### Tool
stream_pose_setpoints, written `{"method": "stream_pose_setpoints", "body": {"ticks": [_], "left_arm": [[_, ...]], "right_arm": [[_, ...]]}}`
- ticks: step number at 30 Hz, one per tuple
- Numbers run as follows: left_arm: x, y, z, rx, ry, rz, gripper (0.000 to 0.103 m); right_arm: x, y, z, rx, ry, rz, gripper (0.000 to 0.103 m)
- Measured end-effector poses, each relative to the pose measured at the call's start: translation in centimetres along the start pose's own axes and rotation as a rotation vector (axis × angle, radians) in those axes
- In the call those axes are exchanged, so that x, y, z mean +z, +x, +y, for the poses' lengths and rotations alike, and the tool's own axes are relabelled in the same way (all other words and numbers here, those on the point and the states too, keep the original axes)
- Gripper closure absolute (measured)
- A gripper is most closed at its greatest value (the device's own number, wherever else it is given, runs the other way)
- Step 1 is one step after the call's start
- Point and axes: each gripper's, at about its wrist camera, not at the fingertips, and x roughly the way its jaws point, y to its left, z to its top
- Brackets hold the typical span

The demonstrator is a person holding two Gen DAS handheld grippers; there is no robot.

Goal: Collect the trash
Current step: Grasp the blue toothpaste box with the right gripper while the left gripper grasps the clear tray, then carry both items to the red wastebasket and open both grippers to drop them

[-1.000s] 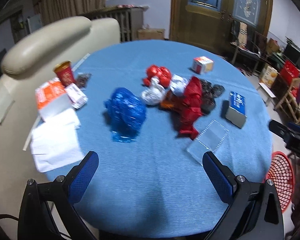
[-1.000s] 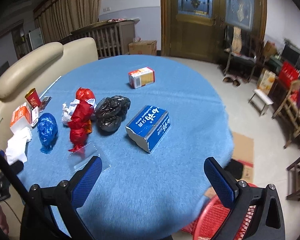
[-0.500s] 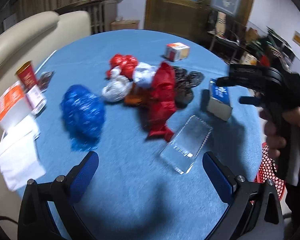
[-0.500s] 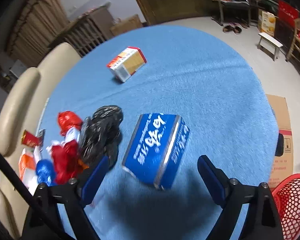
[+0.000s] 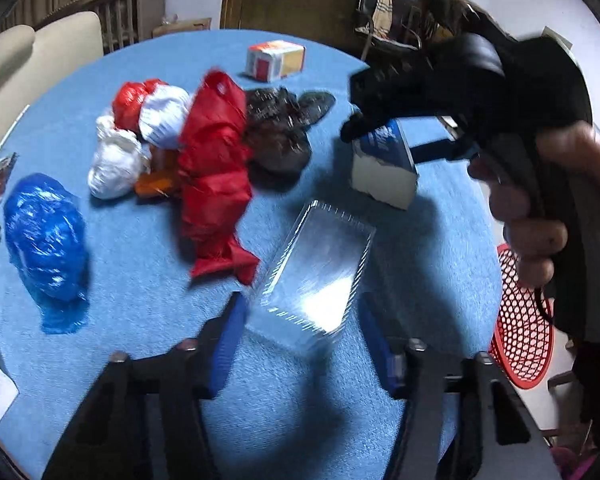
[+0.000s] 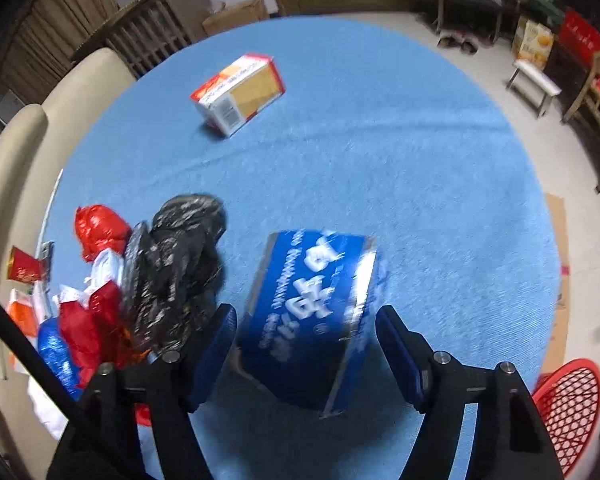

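Left tongs (image 5: pixel 300 344): I have them straddling the near end of the clear plastic tray (image 5: pixel 314 276), which lies flat on the blue worktop (image 5: pixel 148 208). The jaws are closing; the blue pads sit just beside the tray's two long sides, and blur keeps me from confirming contact, so I read them as not yet clenched.

Right tongs (image 6: pixel 306 354): these straddle the blue carton (image 6: pixel 312 316), which rests on the worktop with its printed face up. The jaws are closing; a visible gap stands between the right pad and the carton, so nothing is grasped. In the left wrist view, a hand (image 5: pixel 540 216) holds the black grip of this tool over the same carton.

Remaining trash: a red plastic bag (image 5: pixel 214 168), a black bag (image 6: pixel 176 264), a blue bag (image 5: pixel 44 240), white bags (image 5: pixel 118 162) and a small orange-and-white box (image 6: pixel 238 94) lie on the worktop. The red mesh basket (image 6: pixel 572 404) stands off the worktop's edge, lower down.
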Motion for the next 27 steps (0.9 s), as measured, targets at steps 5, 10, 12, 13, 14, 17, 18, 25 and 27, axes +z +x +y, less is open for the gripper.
{"method": "stream_pose_setpoints", "body": {"ticks": [5,10,12,13,14,17,18,25,27], "left_arm": [[-0.3,-0.1,-0.8,-0.014,0.004,-0.013,0.049],[-0.9,-0.4,-1.3,0.002,0.017,-0.017,0.05],[-1.0,-0.2,-1.5,0.004,0.017,-0.021,0.05],[-1.0,-0.6,-1.5,0.002,0.015,-0.024,0.05],[-1.0,-0.8,-1.7,0.0,0.014,-0.028,0.05],[-1.2,-1.8,-2.2,-0.018,0.02,-0.04,0.05],[-1.3,-2.3,-2.7,-0.029,0.032,-0.045,0.05],[-1.6,-3.7,-5.6,-0.075,0.128,-0.077,0.05],[-1.2,-3.6,-6.2,-0.096,0.146,-0.078,0.05]], "right_arm": [[-0.2,0.3,1.0,-0.046,-0.05,-0.03,0.028],[-0.8,-0.5,-0.1,-0.027,-0.041,-0.067,0.039],[-0.9,-0.9,-1.1,0.006,-0.026,-0.074,0.04],[-1.1,-1.1,-1.7,0.022,-0.014,-0.074,0.04],[-1.3,-1.3,-2.3,0.035,-0.008,-0.074,0.04],[-2.4,-2.5,-4.1,0.084,-0.01,-0.087,0.04],[-2.6,-2.6,-4.5,0.094,-0.01,-0.091,0.04],[-6.3,-5.6,-9.3,0.197,0.009,-0.122,0.04],[-7.6,-6.4,-10.9,0.221,0.022,-0.131,0.04]]}}
